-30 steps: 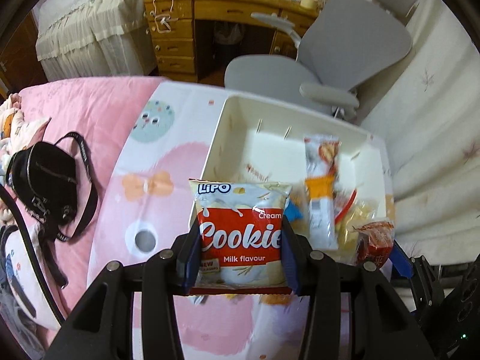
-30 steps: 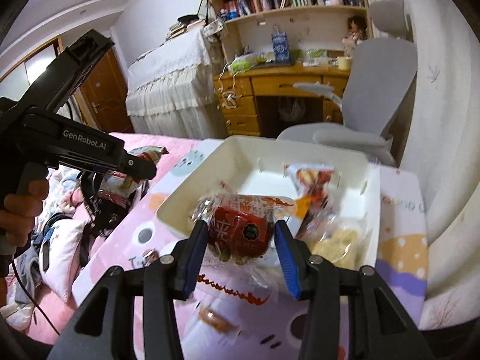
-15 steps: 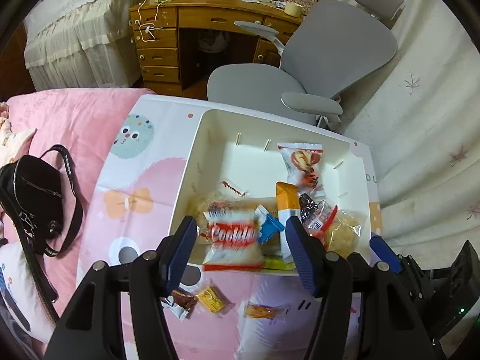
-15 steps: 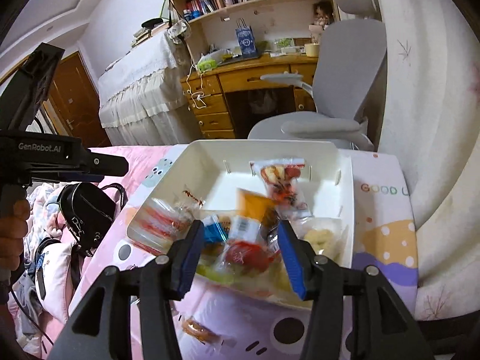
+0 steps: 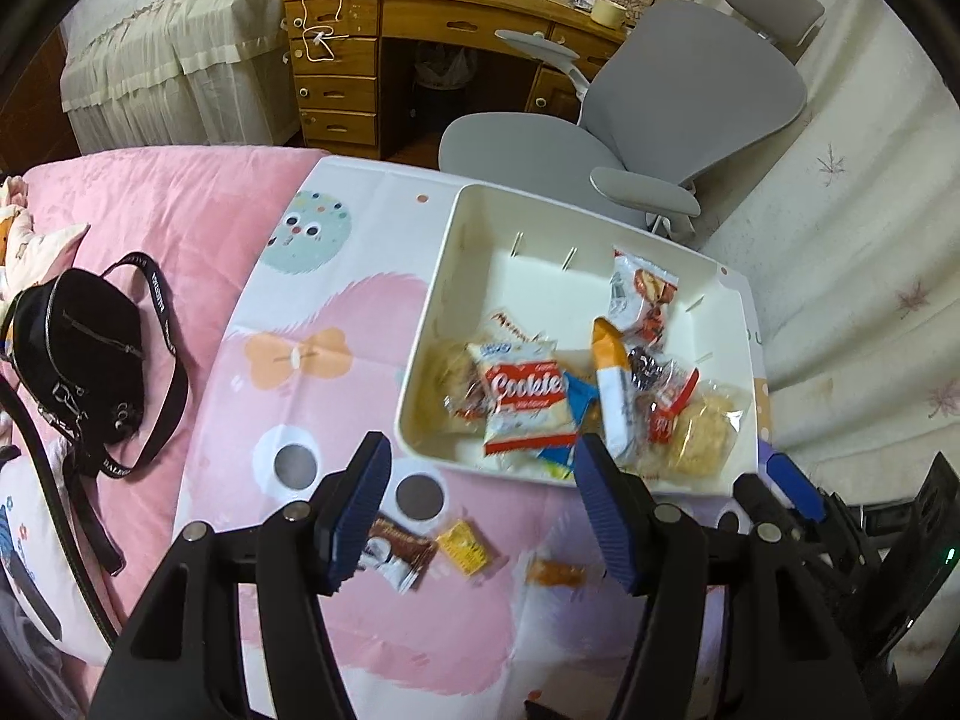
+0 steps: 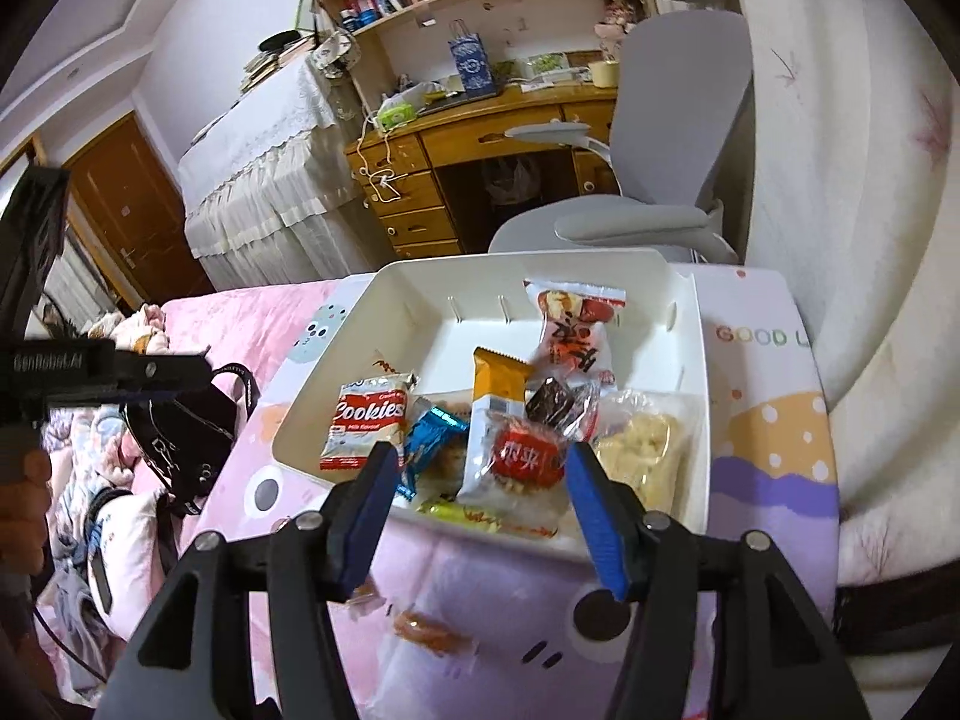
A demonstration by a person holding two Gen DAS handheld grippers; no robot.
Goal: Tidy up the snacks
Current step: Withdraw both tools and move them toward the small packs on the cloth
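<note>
Hovering with jaws just spread and empty, the left gripper (image 5: 480, 504) and right gripper (image 6: 477, 501) risk snagging snacks (image 5: 528, 399) heaped against the white bin (image 5: 420, 360)'s near wall, while stray sweets (image 5: 462, 546) lie just outside it.

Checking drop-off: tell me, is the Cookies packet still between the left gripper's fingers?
No, the Cookies packet lies in the white bin.

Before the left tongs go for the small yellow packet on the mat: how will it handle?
The yellow packet lies flat on the mat, so pinching it from above probably means scraping under an edge. It looks small and thin, likely light, and may skid when nudged. The glossy wrapper suggests some slip; the brown-and-white wrapper close beside it could get caught too.
</note>
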